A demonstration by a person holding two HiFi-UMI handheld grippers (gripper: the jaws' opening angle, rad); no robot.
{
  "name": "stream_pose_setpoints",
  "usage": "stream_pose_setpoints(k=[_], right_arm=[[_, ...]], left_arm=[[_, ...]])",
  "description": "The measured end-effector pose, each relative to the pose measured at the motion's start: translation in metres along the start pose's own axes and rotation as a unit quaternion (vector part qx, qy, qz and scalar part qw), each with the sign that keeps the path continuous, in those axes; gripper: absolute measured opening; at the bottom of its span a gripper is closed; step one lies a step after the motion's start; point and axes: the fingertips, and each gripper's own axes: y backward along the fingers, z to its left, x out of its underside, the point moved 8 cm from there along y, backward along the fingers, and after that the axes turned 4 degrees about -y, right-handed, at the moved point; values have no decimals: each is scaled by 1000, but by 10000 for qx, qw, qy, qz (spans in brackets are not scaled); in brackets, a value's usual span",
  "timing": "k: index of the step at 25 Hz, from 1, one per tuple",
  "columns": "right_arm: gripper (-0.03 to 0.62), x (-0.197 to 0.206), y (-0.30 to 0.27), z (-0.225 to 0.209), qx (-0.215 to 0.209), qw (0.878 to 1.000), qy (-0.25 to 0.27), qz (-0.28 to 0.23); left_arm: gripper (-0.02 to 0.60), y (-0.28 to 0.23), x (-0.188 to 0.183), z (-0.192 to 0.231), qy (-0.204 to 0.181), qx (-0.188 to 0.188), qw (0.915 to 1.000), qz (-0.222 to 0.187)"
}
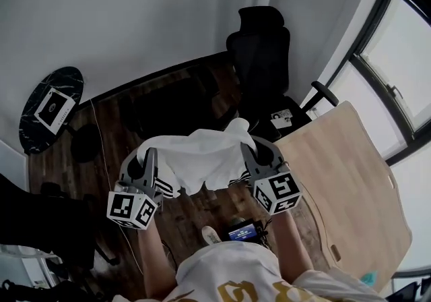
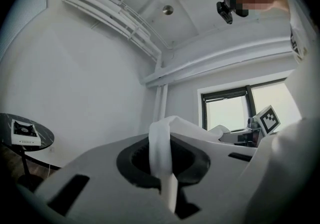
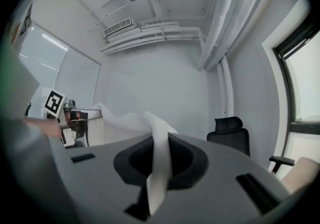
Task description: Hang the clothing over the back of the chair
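Currently held: one white garment [image 1: 202, 159], lifted off the floor and stretched between my two grippers in front of me.
Left gripper [image 1: 149, 158]: jaws clenched on one edge of the garment. In the left gripper view a strip of white cloth rises straight out from between them.
Right gripper [image 1: 250, 152]: jaws clamped on the opposite edge. A white fold stands between them in the right gripper view.
Why two holds: with one edge in each gripper, the cloth hangs as a wide sheet and not a bunch. I judge that makes it easier to lay across a narrow back.
Chair [image 1: 259, 51]: black office chair with a headrest, standing ahead of me by the wall and the window. It is well apart from the garment, and its back is bare.
Table [image 1: 343, 179]: light wood, to my right, with its corner near the chair.
Side table [image 1: 67, 81]: dark and round, far to my left, carrying a white box [image 1: 54, 110].
Task standing: as I read it, the garment is in the air facing the chair and not yet draped.
Count: one garment, two grippers, one chair that I can make out, two tables, one box.
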Motion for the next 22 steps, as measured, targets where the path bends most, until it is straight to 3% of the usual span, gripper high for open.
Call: stream_pose_setpoints(k=[13,19,22], right_arm=[[31,0,-6,-13,50,10000,-3,65],[31,-5,-8,-19,-25,9998,-210,-8],[31,-5,-11,-19,-71,9997,-241,-18]], left_arm=[[32,-20,17,9,24,62,9999,106],[32,-26,8,6,-409,130,9989,211],[32,-26,9,9,-406,107,9989,221]])
